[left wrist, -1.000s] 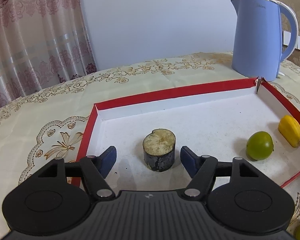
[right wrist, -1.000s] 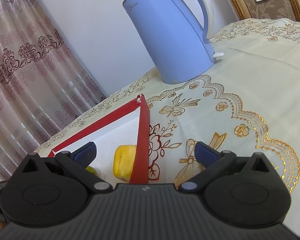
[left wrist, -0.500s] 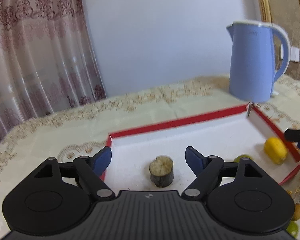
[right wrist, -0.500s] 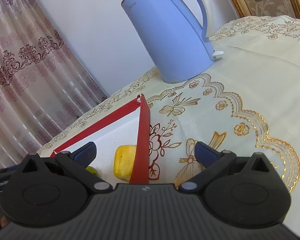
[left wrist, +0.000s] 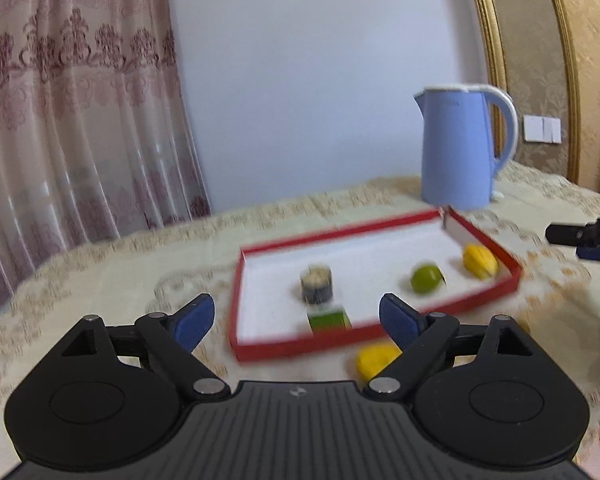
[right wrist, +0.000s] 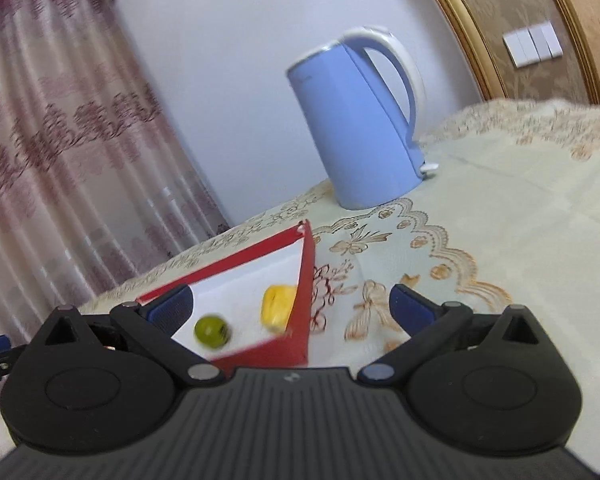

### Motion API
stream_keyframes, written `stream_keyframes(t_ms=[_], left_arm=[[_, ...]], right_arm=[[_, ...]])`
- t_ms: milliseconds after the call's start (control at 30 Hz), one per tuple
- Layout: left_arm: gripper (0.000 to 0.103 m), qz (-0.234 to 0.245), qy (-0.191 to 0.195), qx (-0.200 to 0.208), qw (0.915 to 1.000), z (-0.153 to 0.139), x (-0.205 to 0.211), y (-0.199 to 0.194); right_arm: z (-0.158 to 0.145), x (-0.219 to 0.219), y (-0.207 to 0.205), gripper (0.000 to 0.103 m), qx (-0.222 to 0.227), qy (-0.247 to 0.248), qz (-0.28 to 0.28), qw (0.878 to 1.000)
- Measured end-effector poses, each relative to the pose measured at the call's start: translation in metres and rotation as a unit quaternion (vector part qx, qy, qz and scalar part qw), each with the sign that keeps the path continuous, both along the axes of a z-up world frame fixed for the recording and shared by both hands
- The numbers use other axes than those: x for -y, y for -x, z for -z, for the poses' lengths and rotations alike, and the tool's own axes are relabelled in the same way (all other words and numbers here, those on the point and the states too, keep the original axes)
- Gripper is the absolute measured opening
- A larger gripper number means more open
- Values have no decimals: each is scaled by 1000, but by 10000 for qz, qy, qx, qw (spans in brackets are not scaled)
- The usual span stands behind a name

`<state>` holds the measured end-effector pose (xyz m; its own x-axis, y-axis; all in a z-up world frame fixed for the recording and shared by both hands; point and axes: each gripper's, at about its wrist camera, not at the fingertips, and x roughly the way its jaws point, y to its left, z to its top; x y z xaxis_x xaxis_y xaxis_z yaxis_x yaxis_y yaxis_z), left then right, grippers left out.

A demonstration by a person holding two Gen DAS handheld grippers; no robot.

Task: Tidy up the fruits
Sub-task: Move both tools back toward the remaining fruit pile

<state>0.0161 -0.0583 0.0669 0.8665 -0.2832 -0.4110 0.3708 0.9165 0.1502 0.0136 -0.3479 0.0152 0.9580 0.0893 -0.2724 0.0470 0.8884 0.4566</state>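
Between picks: both hand-held grippers empty, fruit partly sorted.
Left hand-held gripper (left wrist: 296, 318) jaws just been opening, nothing between; right hand-held gripper (right wrist: 290, 304) spread; next targeting yellow fruit (left wrist: 374, 360) lying outside red tray (left wrist: 300, 350).

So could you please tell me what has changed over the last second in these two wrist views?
The left gripper has drawn back from the dark cylindrical stub in the red-rimmed white tray, its jaws just opening wider with nothing between them. The right gripper has also pulled back, open and empty. The stub, the round green fruit, the yellow fruit and the light blue kettle stayed put.
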Motion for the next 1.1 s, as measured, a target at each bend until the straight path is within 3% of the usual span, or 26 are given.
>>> stream_keyframes(t_ms=[133, 267, 367, 567, 833, 967, 1100], left_arm=[[90, 34, -139, -213, 9997, 21, -1, 9], [90, -42, 51, -398, 9992, 30, -9, 9], [90, -41, 127, -468, 9988, 34, -11, 9], [90, 45, 147, -559, 9983, 39, -10, 9], [90, 82, 282, -692, 9972, 41, -13, 5], [90, 112, 266, -740, 9968, 43, -13, 5], [90, 111, 283, -788, 9964, 44, -13, 5]], right_arm=[[-2, -29, 21, 103, -234, 925, -312, 9949], [-7, -58, 31, 103, -168, 1798, -452, 9825], [-8, -71, 24, 77, -458, 2206, -489, 9730], [1, -79, 8, 54, -969, 2314, -894, 9639], [5, -93, -7, 43, -1207, 2513, -1189, 9530], [7, -98, -16, 28, -1321, 2556, -1313, 9487], [7, -101, -20, 26, -1329, 2573, -1344, 9477]])
